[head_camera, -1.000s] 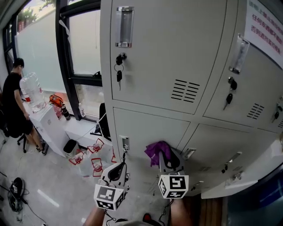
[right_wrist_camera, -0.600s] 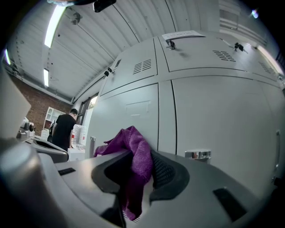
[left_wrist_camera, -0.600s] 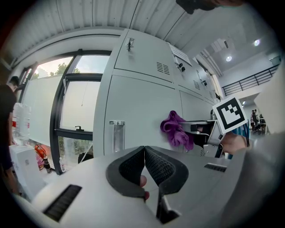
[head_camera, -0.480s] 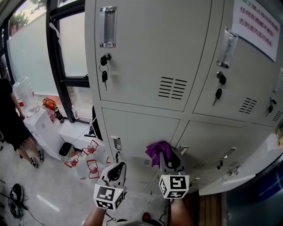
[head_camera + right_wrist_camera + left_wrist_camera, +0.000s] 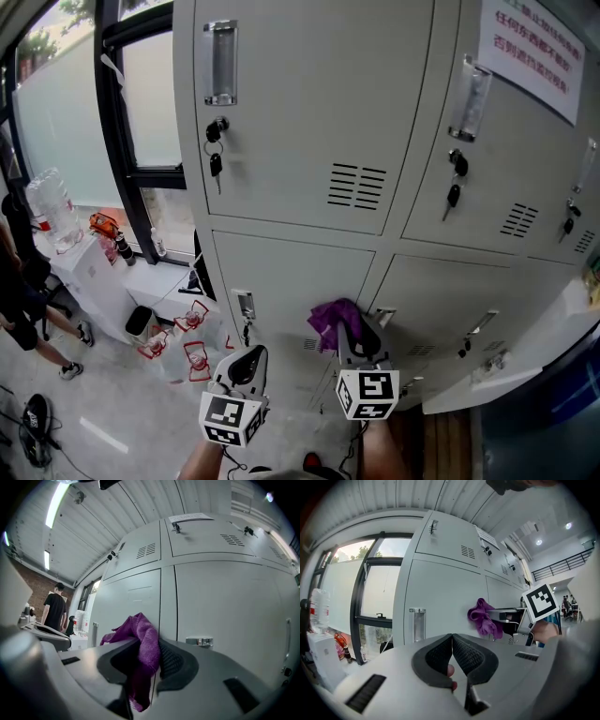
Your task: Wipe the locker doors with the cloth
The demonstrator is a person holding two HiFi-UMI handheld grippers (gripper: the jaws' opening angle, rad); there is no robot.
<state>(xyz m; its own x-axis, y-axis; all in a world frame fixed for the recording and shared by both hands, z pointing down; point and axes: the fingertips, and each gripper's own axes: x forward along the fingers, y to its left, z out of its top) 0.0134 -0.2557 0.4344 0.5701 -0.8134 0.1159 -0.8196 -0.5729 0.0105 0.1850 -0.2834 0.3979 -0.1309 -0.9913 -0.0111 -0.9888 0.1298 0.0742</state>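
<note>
1. Grey locker doors fill the centre and right of the head view. Each has a handle, vents and a key hanging at its lock, and a paper notice sits at upper right.
2. Low in the centre, the right gripper pinches the purple cloth close to a lower door; contact is unclear.
3. Just left of it, the left gripper has its jaws pressed together on nothing.
4. Along the left edge are a dark-framed window, a water bottle and a person.
</note>
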